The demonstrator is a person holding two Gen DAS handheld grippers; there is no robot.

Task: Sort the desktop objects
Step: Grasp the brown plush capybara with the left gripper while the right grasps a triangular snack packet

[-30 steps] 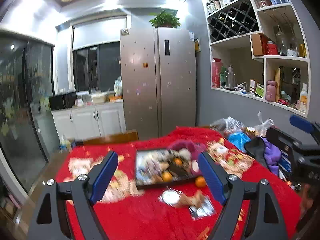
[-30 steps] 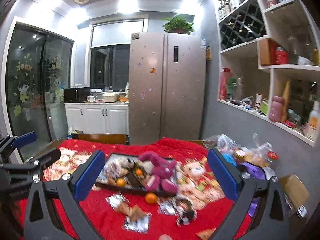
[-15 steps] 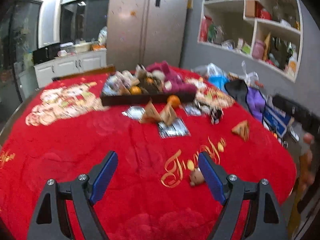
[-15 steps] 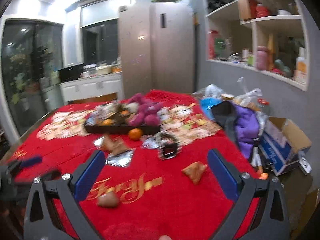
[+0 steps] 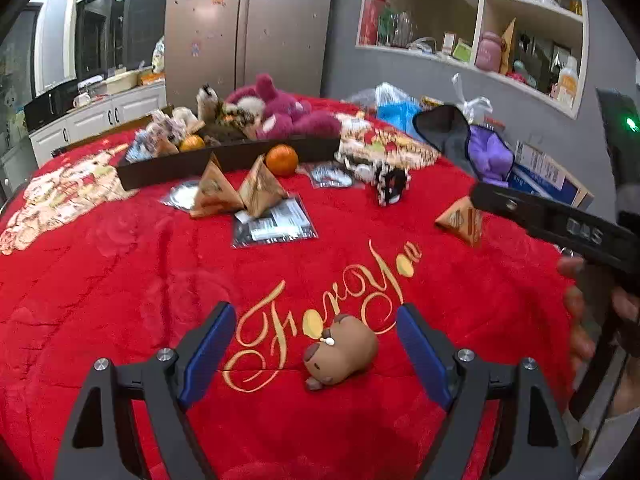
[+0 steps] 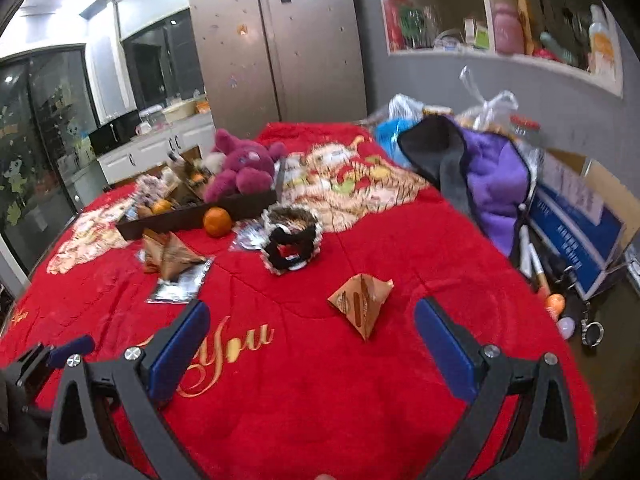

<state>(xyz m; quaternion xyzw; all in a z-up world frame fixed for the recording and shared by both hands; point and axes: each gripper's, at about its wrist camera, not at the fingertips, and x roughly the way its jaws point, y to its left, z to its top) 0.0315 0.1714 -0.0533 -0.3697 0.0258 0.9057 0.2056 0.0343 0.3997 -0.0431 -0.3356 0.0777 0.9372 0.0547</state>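
Note:
My left gripper (image 5: 316,344) is open and low over the red cloth, with a small brown capybara toy (image 5: 340,350) lying between its fingers, untouched. My right gripper (image 6: 308,340) is open and empty, with a brown triangular packet (image 6: 360,300) just ahead of it. The same packet (image 5: 460,220) shows in the left wrist view. Farther back are two more triangular packets (image 5: 236,192), an orange (image 5: 282,159), a black-and-white scrunchie (image 6: 290,238), foil sachets (image 5: 272,226) and a dark tray (image 5: 224,160) holding a purple plush (image 5: 292,114) and snacks.
A purple-and-grey garment (image 6: 480,168), plastic bags (image 6: 404,120) and a blue cardboard box (image 6: 580,224) crowd the table's right side. Pens and keys (image 6: 560,280) lie off the right edge. A fridge and wall shelves stand behind.
Both grippers have tilted down and come close to the cloth at the near edge. The capybara toy now lies between the left fingers, the loose triangular packet before the right.

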